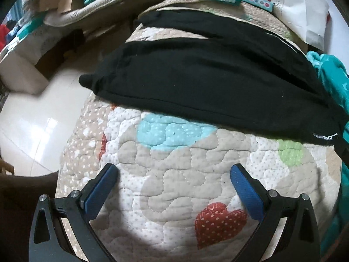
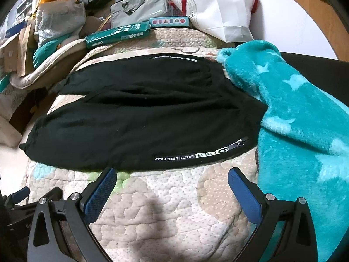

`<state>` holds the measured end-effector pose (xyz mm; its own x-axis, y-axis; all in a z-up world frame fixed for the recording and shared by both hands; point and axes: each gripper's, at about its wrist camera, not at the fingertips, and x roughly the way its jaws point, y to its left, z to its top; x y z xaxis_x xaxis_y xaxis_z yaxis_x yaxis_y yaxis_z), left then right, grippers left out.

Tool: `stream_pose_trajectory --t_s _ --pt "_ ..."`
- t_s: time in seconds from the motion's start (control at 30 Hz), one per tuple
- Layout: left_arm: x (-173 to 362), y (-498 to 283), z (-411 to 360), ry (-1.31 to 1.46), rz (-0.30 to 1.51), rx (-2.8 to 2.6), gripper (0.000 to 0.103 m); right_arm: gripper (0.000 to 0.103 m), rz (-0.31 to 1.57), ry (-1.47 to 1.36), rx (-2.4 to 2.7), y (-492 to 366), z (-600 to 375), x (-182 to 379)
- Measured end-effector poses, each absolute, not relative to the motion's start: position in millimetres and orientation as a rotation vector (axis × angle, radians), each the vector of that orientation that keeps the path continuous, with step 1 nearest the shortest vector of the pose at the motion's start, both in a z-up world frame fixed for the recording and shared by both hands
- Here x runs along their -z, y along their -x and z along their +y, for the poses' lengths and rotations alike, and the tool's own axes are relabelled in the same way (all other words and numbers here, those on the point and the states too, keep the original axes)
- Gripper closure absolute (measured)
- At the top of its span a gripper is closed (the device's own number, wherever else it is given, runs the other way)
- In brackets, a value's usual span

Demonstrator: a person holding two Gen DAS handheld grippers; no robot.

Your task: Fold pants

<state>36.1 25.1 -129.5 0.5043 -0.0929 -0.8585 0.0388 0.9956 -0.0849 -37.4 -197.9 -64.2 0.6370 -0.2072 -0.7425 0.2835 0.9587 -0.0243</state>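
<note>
Black pants (image 1: pixel 207 74) lie spread flat across a quilted patchwork bed cover (image 1: pixel 174 187), legs running left, waist at the right. In the right wrist view the pants (image 2: pixel 141 118) show a white-lettered label and a zipper near the front edge. My left gripper (image 1: pixel 174 172) is open and empty above the quilt, short of the pants' near edge. My right gripper (image 2: pixel 172 174) is open and empty, its left fingertip (image 2: pixel 109 174) right at the pants' near hem by the label. The left gripper also shows at the lower left of the right wrist view (image 2: pixel 19 194).
A teal fleece blanket (image 2: pixel 301 126) lies along the right, touching the pants' waist. Green boxes (image 2: pixel 117 33), a white paper bag (image 2: pixel 222 11) and a grey bag (image 2: pixel 137 6) crowd the far edge. The bed's left edge drops to a pale tiled floor (image 1: pixel 32 126).
</note>
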Motion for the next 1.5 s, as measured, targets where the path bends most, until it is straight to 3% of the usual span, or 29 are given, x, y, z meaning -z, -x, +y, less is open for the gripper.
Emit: stream_pose_trajectory --t_s 0.2,0.3,0.33,0.63,0.73,0.83,1.0,1.3,1.5 --pt "123.3 -28.1 24.3 0.045 1.037 0.098 0.000 0.000 0.823 -0.071 0.272 38.9 -191.6 62.3" --pt "102.0 -25.1 27.9 0.052 1.010 0.082 0.019 0.000 0.791 -0.059 0.272 41.6 -187.7 55.5" --pt "90.4 -23.1 29.1 0.055 0.986 0.092 0.020 0.000 0.781 -0.055 0.265 41.9 -186.8 51.3" --pt "-99.8 -0.7 44.6 0.029 0.567 0.186 0.018 0.000 0.462 -0.041 0.130 54.6 -189.4 -73.7" --pt "-140.5 -27.3 42.9 -0.021 0.555 0.220 0.012 0.000 0.407 -0.002 0.072 42.4 -198.6 -117.6" --pt "-152.9 -70.3 41.7 -0.045 0.601 0.245 0.011 0.000 0.409 -0.006 0.017 17.2 -219.4 -150.8" --pt "-128.8 -169.5 45.6 -0.089 0.732 0.224 0.011 0.000 0.553 -0.010 -0.032 -54.3 -247.2 -151.1" --pt "-0.5 -336.5 67.6 0.146 1.010 0.201 0.017 0.009 0.866 0.008 -0.099 -221.3 -289.8 -56.1" --pt "61.5 -414.2 69.4 0.202 1.069 0.187 0.017 0.012 0.995 0.030 -0.184 -306.4 -294.7 2.7"
